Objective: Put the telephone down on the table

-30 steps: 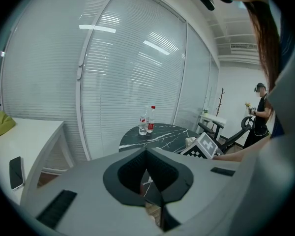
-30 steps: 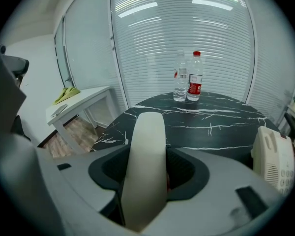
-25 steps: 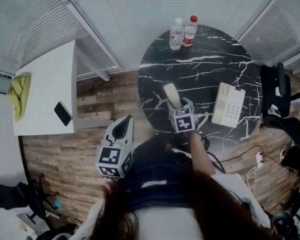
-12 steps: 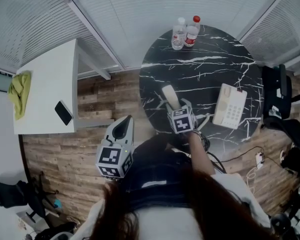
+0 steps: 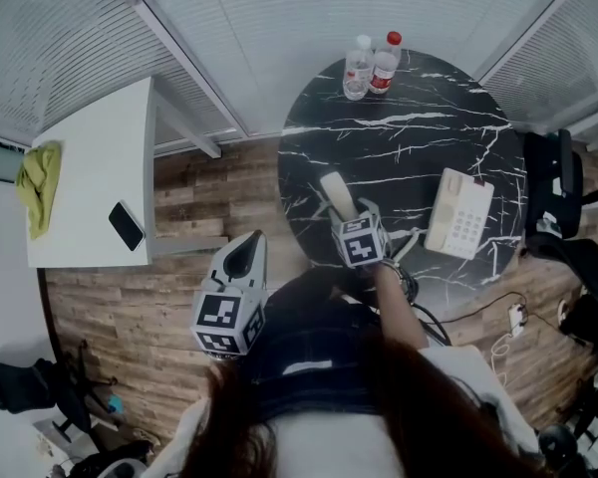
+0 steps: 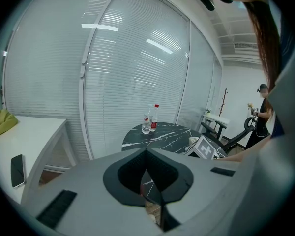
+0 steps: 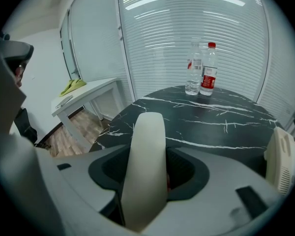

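Holding the handset (image 7: 146, 166) in its jaws, right gripper (image 5: 343, 214) faces two bottles (image 7: 209, 69); left gripper (image 5: 243, 252) jaws closed.

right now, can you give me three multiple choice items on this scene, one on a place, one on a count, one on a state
1. Where does the phone base stand?
A. on the white desk
B. on the wooden floor
C. on the black marble table

2. How many bottles stand at the table's far edge?
A. one
B. two
C. four

3. What state are the right tongs in?
A. shut on the handset
B. open and empty
C. shut on a bottle

Answers:
1. C, since the head view shows the base lying on the dark marble top, to the right of the held handset.
2. B, since one clear-capped and one red-capped bottle stand side by side there.
3. A, since the right gripper view shows the cream handset clamped between the jaws, above the table.
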Available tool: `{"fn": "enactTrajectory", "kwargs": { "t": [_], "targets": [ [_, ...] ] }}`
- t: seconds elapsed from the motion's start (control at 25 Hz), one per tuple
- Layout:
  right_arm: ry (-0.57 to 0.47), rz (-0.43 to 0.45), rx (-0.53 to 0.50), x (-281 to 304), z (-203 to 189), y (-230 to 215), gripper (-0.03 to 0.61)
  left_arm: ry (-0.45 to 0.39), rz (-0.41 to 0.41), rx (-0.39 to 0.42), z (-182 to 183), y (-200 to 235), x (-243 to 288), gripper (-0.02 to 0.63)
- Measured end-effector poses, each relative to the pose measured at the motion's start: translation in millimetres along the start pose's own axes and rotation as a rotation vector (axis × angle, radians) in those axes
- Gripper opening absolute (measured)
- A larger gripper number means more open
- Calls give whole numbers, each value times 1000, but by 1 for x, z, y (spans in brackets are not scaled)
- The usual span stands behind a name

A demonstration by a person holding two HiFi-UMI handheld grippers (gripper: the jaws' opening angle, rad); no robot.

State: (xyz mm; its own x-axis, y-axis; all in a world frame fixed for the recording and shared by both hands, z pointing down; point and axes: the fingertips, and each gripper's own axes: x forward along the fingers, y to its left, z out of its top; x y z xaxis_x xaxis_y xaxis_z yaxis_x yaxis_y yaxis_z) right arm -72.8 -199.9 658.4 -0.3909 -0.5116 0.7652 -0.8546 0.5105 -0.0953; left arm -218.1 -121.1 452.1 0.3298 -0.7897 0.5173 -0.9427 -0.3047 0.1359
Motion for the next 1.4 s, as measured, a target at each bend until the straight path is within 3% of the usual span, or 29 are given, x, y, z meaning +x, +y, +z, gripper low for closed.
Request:
{"fn": "enactTrajectory", "kwargs": {
  "t": [0.76, 1.4],
  "targets": [
    [55, 4, -52, 9, -8, 1, 227, 5, 15, -10, 1, 1, 6, 0],
    [68, 41, -64, 9, -3, 4, 245, -11, -20, 2, 6, -14, 6, 2]
  ]
}}
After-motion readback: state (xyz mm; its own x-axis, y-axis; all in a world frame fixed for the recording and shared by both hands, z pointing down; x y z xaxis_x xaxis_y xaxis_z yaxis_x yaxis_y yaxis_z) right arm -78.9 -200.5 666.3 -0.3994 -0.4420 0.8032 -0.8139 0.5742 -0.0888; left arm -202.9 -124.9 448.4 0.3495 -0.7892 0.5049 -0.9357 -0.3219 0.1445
